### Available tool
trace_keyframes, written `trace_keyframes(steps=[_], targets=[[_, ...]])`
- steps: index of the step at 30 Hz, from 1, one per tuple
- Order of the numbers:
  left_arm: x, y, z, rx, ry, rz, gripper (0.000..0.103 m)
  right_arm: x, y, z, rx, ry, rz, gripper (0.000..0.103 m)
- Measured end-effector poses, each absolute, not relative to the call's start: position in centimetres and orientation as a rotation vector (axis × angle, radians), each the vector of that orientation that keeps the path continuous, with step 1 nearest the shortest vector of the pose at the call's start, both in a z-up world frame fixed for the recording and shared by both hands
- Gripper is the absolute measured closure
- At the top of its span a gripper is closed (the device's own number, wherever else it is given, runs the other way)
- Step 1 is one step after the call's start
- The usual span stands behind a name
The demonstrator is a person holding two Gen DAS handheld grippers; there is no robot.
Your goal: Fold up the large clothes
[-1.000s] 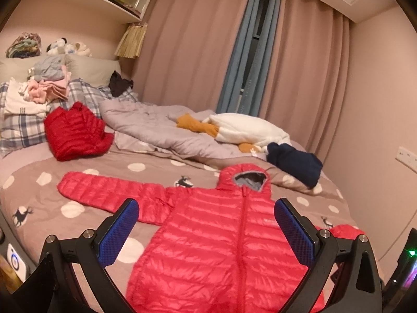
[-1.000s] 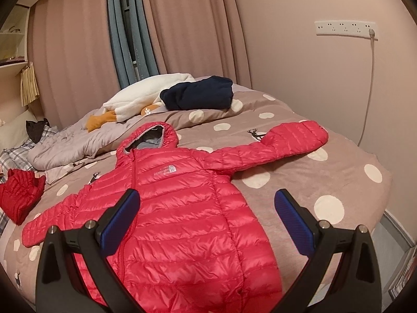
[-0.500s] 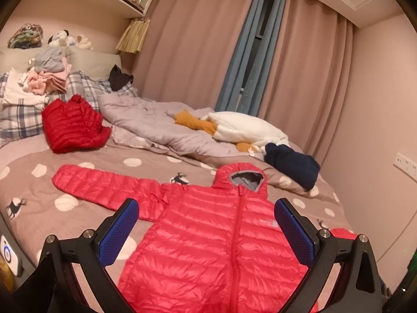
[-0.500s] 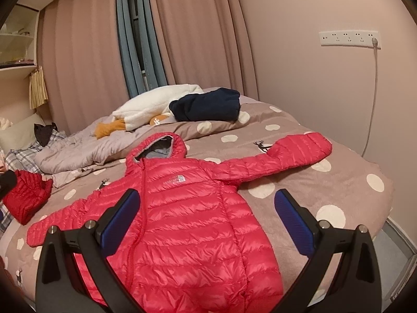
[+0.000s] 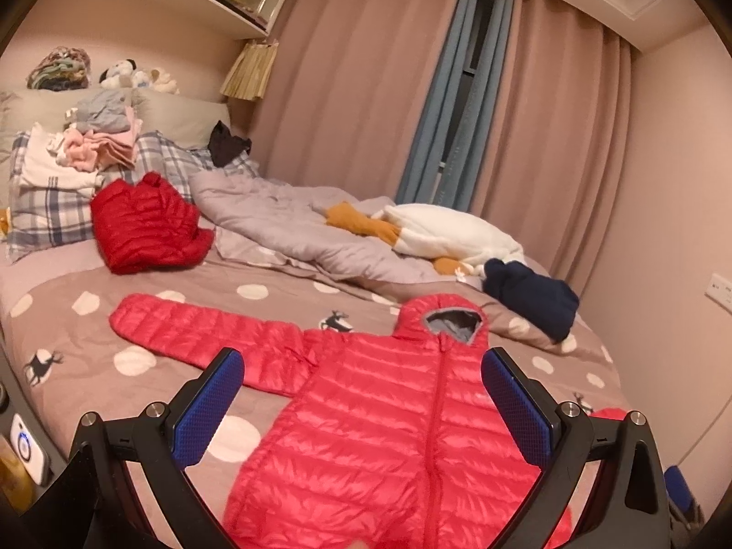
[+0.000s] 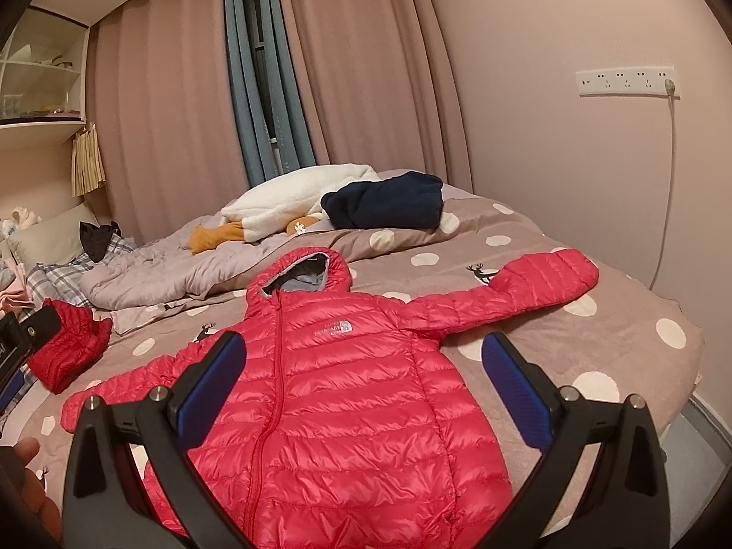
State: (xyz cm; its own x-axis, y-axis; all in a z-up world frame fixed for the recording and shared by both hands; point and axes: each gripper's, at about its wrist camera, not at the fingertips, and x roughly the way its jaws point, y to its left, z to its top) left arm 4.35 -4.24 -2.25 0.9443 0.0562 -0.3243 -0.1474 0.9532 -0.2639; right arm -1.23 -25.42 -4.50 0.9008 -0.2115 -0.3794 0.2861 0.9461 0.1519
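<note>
1. My left gripper (image 5: 361, 405): jaws spread wide, gripping nothing, held above the near left part of the jacket.
2. Folded red garment (image 5: 146, 226): far left on the bed (image 6: 594, 357), against a plaid pillow (image 5: 50, 219) stacked with clothes (image 5: 100, 146).
3. Red jacket (image 6: 338, 393): flat on the dotted bedspread, front up, zipped, hood towards the far side, both sleeves stretched out sideways.
4. Grey quilt (image 5: 293, 224): bunched beyond the hood.
5. White plush (image 6: 297, 201): on the quilt, far centre.
6. Navy garment (image 6: 389, 206): folded, right of the plush.
7. My right gripper (image 6: 361, 400): jaws spread wide, empty, over the jacket's right half.
8. Socket strip (image 6: 624, 82): on the right wall, one cable plugged in.
</note>
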Motion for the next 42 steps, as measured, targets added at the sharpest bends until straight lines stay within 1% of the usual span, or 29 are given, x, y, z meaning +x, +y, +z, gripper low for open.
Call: trace_keyframes(steps=[8,14,18,21,23,24,25,27,29,30,31,34,37,39,41,42], targets=[[4.9,-3.0,-2.7,-0.331,0.329,0.119,0.001,-1.6,-26.2,-4.3,0.229,0.353,-0.289,0.000],[6.5,-1.5,-3.6,-0.353,0.363,0.125,0.001,-1.6,-29.3,-3.7,0.286,0.321,-0.317,0.000],[9.6,2.6,-5.5,-0.431,0.402,0.127,0.001,-0.1,-33.5,-3.4,0.277,0.316,-0.353,0.000],[12.7,7.8,-8.2,-0.560,0.482,0.176,0.001,2.0,-39.6,-3.9,0.431,0.337,-0.364,0.000],[14.0,11.2,-10.4,-0.677,0.478,0.196,0.001,3.8,-44.1,-5.0,0.550,0.382,-0.350,0.000],[14.5,12.5,-11.3,-0.708,0.503,0.232,0.001,4.4,-45.8,-5.4,0.588,0.410,-0.357,0.000],[15.6,14.0,-12.5,-0.720,0.569,0.282,0.001,5.0,-47.5,-5.9,0.614,0.427,-0.369,0.000],[16.9,15.2,-13.9,-0.712,0.638,0.317,0.001,5.9,-50.8,-6.8,0.627,0.455,-0.437,0.000],[17.7,16.0,-15.5,-0.708,0.619,0.330,0.001,6.5,-52.8,-7.5,0.606,0.478,-0.521,0.000],[18.1,16.7,-16.5,-0.734,0.617,0.331,0.001,7.0,-53.9,-8.2,0.606,0.490,-0.550,0.000],[18.7,17.4,-18.0,-0.792,0.652,0.324,0.001,7.3,-54.7,-8.8,0.624,0.508,-0.559,0.000],[20.1,18.1,-20.3,-0.906,0.711,0.274,0.001,8.4,-57.0,-11.7,0.757,0.541,-0.491,0.000],[20.6,18.2,-21.8,-0.950,0.709,0.249,0.001,10.1,-58.6,-15.4,0.896,0.575,-0.443,0.000],[20.6,18.4,-21.8,-0.964,0.677,0.253,0.001,10.8,-59.2,-17.8,0.996,0.586,-0.448,0.000],[20.9,19.0,-21.8,-1.024,0.632,0.221,0.001,10.9,-59.3,-20.4,1.134,0.557,-0.415,0.000],[21.1,19.3,-21.9,-1.045,0.623,0.195,0.002,10.8,-59.0,-20.7,1.155,0.523,-0.410,0.000]])
